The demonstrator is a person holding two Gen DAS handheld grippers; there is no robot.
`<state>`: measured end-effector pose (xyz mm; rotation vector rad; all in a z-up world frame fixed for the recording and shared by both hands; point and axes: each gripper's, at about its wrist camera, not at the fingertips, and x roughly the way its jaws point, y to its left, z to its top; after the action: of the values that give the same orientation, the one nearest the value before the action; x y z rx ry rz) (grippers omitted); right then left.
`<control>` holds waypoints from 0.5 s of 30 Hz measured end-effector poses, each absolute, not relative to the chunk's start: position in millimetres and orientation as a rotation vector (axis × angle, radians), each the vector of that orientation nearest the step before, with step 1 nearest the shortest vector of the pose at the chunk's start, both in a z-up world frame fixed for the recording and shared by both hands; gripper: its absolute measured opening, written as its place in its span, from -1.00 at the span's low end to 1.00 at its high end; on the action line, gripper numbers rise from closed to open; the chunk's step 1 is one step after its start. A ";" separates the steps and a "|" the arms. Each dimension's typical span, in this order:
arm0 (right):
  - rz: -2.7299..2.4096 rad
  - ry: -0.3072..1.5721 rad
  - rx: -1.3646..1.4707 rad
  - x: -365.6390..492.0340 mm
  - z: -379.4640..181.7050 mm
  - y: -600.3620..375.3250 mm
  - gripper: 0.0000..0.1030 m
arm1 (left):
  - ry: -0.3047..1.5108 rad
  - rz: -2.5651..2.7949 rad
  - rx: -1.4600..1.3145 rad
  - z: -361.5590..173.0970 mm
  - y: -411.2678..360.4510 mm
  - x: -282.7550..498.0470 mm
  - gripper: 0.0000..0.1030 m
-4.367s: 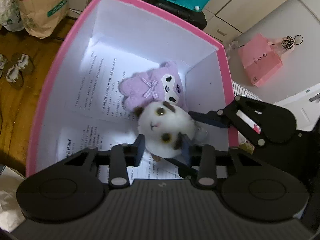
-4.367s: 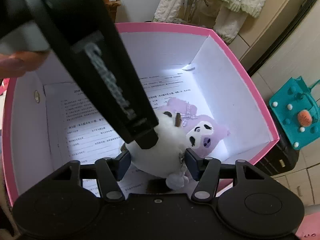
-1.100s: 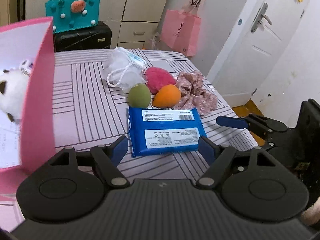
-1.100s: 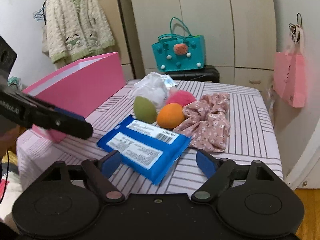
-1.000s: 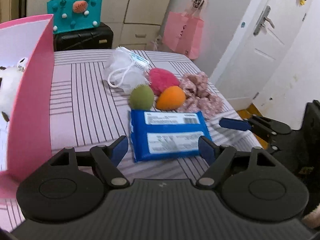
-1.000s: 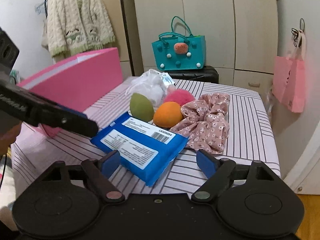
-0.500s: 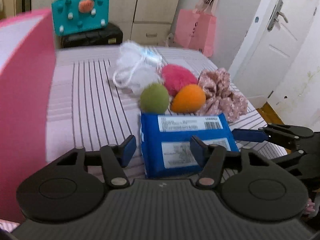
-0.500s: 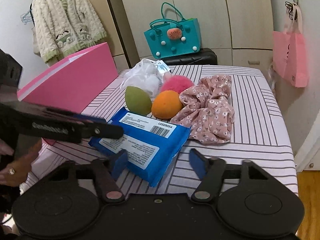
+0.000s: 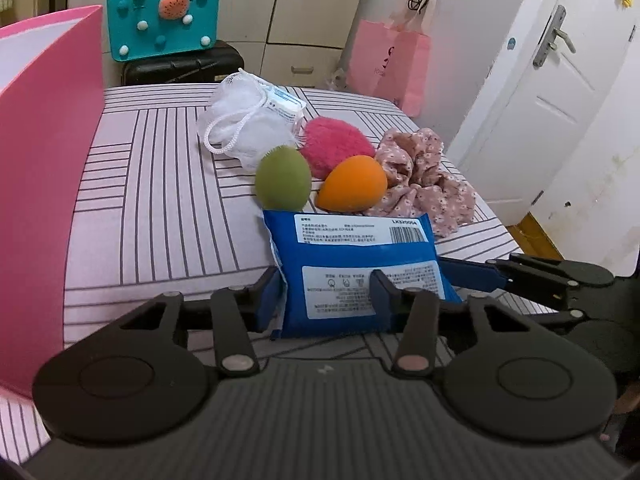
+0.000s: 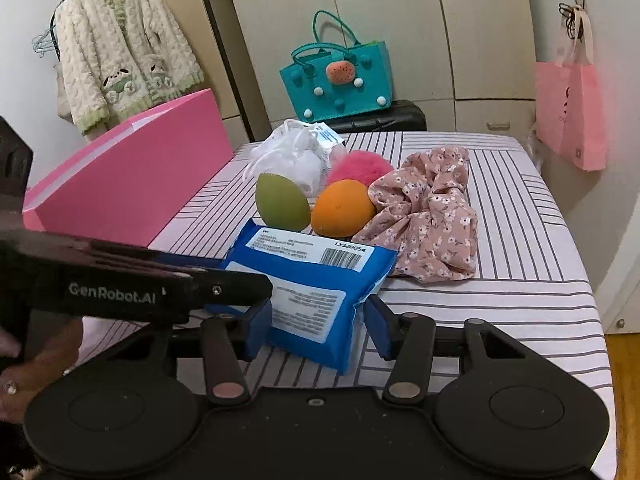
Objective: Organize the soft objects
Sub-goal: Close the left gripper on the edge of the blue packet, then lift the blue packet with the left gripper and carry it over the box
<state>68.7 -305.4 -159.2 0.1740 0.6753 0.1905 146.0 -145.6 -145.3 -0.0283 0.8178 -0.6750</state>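
Note:
A blue pack of wipes (image 9: 352, 264) lies on the striped table, also in the right wrist view (image 10: 316, 284). My left gripper (image 9: 326, 300) has closed on the pack's near left part. My right gripper (image 10: 318, 324) pinches its near end from the right. Behind the pack sit a green sponge egg (image 9: 283, 178), an orange sponge egg (image 9: 353, 189), a pink fluffy puff (image 9: 337, 147), a white mesh ball (image 9: 248, 128) and a floral scrunchie (image 9: 424, 184). The pink box (image 9: 44, 184) stands at the left.
The striped table (image 9: 160, 200) ends close behind the scrunchie at the right (image 10: 560, 240). A teal bag (image 10: 340, 80) on a black case stands beyond the table. A pink bag (image 10: 572, 116) hangs on the right wall.
Both grippers left the pink box and the plush toys in it, swung to the table, moved up to the blue pack and narrowed their fingers onto it.

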 end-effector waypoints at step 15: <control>0.304 0.707 0.188 50.4 -149.9 -299.5 0.14 | 0.849 -0.666 -0.032 -136.3 -131.7 122.3 -0.23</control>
<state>50.4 -299.5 -149.9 0.1884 0.7068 0.3044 122.3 -131.7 -136.3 -0.0324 0.8489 -0.6658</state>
